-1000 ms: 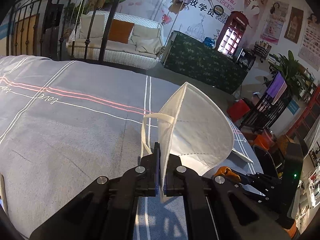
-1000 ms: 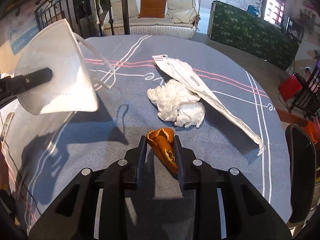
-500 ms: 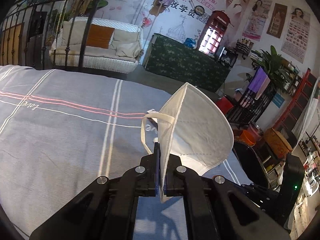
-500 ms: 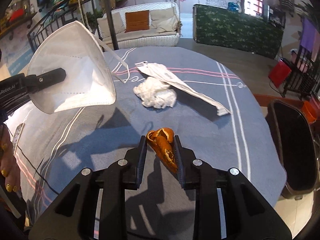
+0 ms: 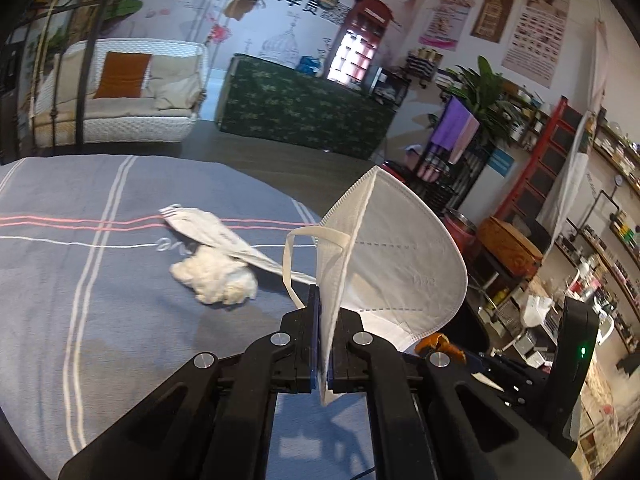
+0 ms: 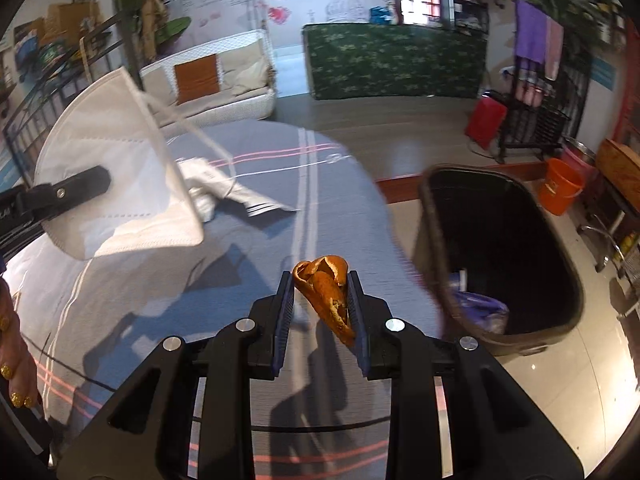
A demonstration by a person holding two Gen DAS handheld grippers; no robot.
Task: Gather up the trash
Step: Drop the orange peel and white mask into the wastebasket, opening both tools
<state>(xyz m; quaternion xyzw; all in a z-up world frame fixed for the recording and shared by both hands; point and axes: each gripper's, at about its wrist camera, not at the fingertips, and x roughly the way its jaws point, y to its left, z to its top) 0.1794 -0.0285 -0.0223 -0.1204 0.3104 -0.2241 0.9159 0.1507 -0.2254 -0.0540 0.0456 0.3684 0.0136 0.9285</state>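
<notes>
While both tools hang above the grey striped tablecloth (image 5: 80, 280), each has a piece of trash. The left gripper (image 5: 323, 344) is pinched tight on the lower edge of a folded white face mask (image 5: 396, 256), which stands upright above the fingers with its ear loop drooping on the left side. The right gripper (image 6: 320, 308) is closed partway on a curled orange peel (image 6: 326, 292), whose tip sticks up past the fingertips (its lower end leans against the right pad). On the cloth lie a crumpled white tissue (image 5: 216, 276) and, touching it, a long flat paper wrapper (image 5: 216, 236). A black trash bin (image 6: 500, 256) stands on the floor just beside the table edge, right of the peel, with something purple inside.
</notes>
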